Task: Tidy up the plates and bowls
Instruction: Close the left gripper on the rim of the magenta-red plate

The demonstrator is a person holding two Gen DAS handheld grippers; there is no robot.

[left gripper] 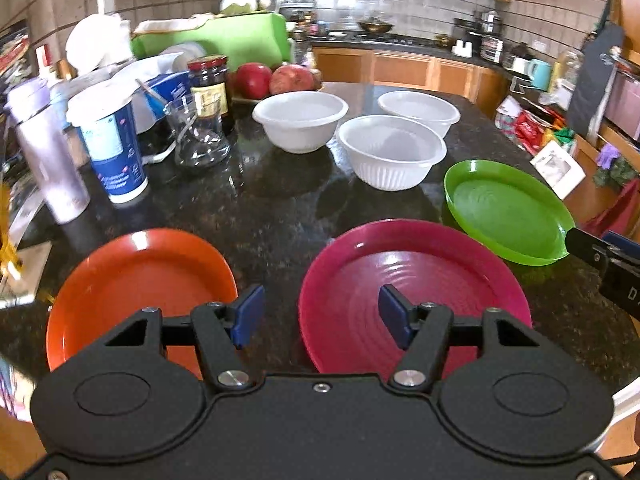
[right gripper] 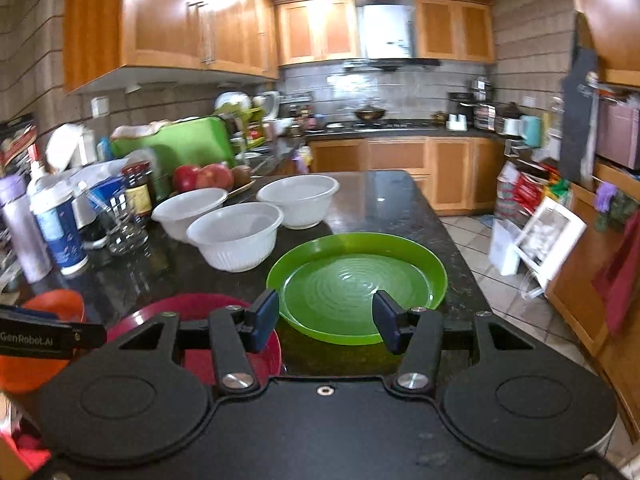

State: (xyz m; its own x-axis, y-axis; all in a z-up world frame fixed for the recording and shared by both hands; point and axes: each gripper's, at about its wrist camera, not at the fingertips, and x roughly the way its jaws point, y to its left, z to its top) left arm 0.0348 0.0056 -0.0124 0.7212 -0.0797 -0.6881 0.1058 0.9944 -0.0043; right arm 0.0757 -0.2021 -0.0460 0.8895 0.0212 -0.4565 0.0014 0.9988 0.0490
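On the dark granite counter (left gripper: 280,208), at the far left, a lavender bottle (left gripper: 44,152) stood beside a blue-and-white cup (left gripper: 112,148); just right of these were a clear glass vessel (left gripper: 198,136) and, behind it, a dark jar (left gripper: 209,86) with a yellow label; farther back lay red fruit (left gripper: 274,78) on a tray.

Near the left edge the orange plate (left gripper: 136,288) rested flat on the counter; the left gripper (left gripper: 320,316) hovered with its blue fingers wide apart, holding nothing, the gap between them lying over the bare counter between the orange plate and the magenta plate (left gripper: 408,292); the right finger hung over the magenta plate's near part.

Beyond the plates three white bowls stood upright in a loose cluster: the left bowl (left gripper: 300,120) farthest left, the ribbed bowl (left gripper: 390,156) nearer and in the middle, the far bowl (left gripper: 418,110) behind it to the right; they sat close together, and whether any touched could not be told.

To the right of the magenta plate, near the counter's right edge, lay the green plate (left gripper: 508,216); the right gripper (right gripper: 326,320) hovered at its near rim with its fingers spread apart; in the left wrist view one dark finger seemed to meet the rim, yet no grip was closed on it.
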